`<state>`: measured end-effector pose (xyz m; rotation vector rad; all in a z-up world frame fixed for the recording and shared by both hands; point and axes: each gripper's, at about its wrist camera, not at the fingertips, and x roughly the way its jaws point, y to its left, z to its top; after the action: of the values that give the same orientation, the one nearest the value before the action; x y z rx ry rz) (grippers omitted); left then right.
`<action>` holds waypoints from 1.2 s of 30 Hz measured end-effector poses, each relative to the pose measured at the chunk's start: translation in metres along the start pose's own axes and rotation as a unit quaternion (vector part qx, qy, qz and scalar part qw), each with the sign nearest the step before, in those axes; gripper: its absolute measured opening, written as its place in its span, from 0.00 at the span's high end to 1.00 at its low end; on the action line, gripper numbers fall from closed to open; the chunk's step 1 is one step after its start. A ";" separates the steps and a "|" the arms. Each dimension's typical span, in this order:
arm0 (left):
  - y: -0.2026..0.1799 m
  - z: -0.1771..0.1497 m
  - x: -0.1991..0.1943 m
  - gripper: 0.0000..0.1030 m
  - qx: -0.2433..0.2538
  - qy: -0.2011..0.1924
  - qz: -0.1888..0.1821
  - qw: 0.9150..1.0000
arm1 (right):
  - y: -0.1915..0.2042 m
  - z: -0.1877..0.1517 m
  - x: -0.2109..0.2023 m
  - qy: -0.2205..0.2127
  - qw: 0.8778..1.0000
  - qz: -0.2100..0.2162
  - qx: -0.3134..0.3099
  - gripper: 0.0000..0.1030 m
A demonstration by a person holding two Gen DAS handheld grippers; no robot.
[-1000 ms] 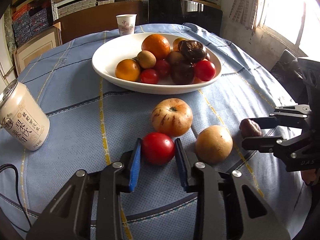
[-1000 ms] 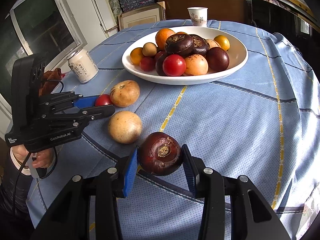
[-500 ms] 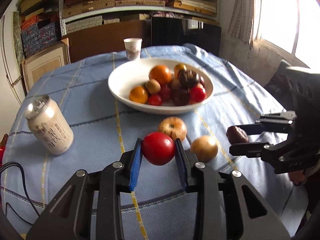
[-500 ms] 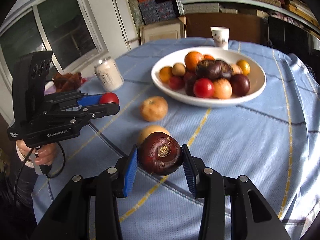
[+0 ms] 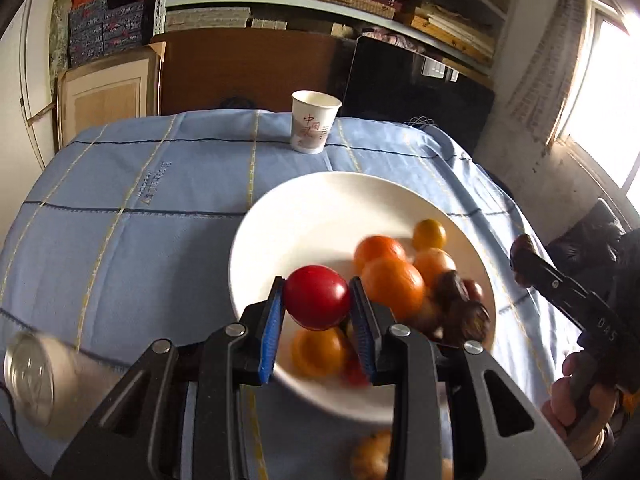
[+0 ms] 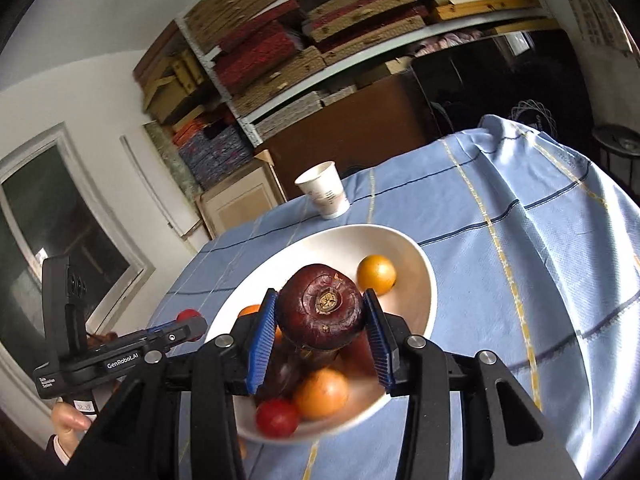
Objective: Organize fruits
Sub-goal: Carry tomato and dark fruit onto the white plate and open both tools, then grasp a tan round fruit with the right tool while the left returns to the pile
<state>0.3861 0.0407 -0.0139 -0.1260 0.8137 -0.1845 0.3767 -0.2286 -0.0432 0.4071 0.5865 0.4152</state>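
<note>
The left gripper (image 5: 317,307) is clamping a glossy red tomato (image 5: 316,297) between its blue pads (image 5: 269,334), jaws drawn in narrow around it, and it is hanging over the near side of the white bowl (image 5: 304,216). Over on the other side, the right gripper (image 6: 320,322) is squeezing a dark maroon water chestnut (image 6: 319,312), stem scar facing the camera, jaws parted just enough to take its width, and that one is hovering above the bowl's heaped fruit too. Inside the bowl, oranges (image 5: 392,283) are sitting beside a small yellow tomato (image 5: 429,233), with dark brown chestnuts (image 5: 464,304) piled toward the right rim and another orange-coloured fruit (image 5: 318,350) showing under the left gripper's fingers. From the right wrist view, a red tomato (image 6: 277,417) is lying at the bowl's near edge next to an orange fruit (image 6: 322,392). The bowl is resting on a blue checked tablecloth (image 5: 132,216), a paper cup (image 5: 314,121) is standing upright beyond it, and a blurred drink can (image 5: 36,384) is showing at the left edge. One tan round fruit (image 5: 372,456) is lying on the cloth, outside the bowl, just below its near rim. A person's hand (image 5: 576,404) is gripping the right tool's handle at the far right.
</note>
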 end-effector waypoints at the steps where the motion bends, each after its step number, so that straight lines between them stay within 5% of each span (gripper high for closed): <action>1: 0.001 0.006 0.007 0.70 -0.003 0.006 0.000 1.000 | -0.003 0.002 0.007 0.005 1.000 0.001 0.002 0.58; 6: 0.000 0.019 0.034 0.68 0.006 0.021 0.017 1.000 | -0.009 0.005 0.023 0.025 1.000 0.002 -0.001 0.55; 9: 0.004 0.018 0.037 0.23 -0.008 0.015 0.039 0.999 | -0.002 0.005 0.016 0.020 1.000 0.002 -0.019 0.43; 15: 0.010 -0.007 -0.013 0.08 -0.037 -0.040 0.042 0.998 | 0.016 0.003 -0.022 -0.014 0.999 0.020 -0.038 0.32; 22: -0.004 -0.065 -0.068 0.05 -0.001 -0.069 0.090 0.994 | 0.046 -0.025 -0.061 -0.007 0.996 0.058 -0.071 0.26; 27: -0.009 -0.096 -0.080 0.05 0.012 -0.072 0.106 0.992 | 0.071 -0.057 -0.079 0.004 0.989 0.044 -0.142 0.23; 36: -0.005 -0.113 -0.080 0.05 -0.004 -0.026 0.073 0.997 | 0.072 -0.091 -0.064 0.126 0.978 0.024 -0.164 0.23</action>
<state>0.2490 0.0479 -0.0335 -0.0794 0.7690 -0.0406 0.2548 -0.1765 -0.0494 0.0519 0.7405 0.6055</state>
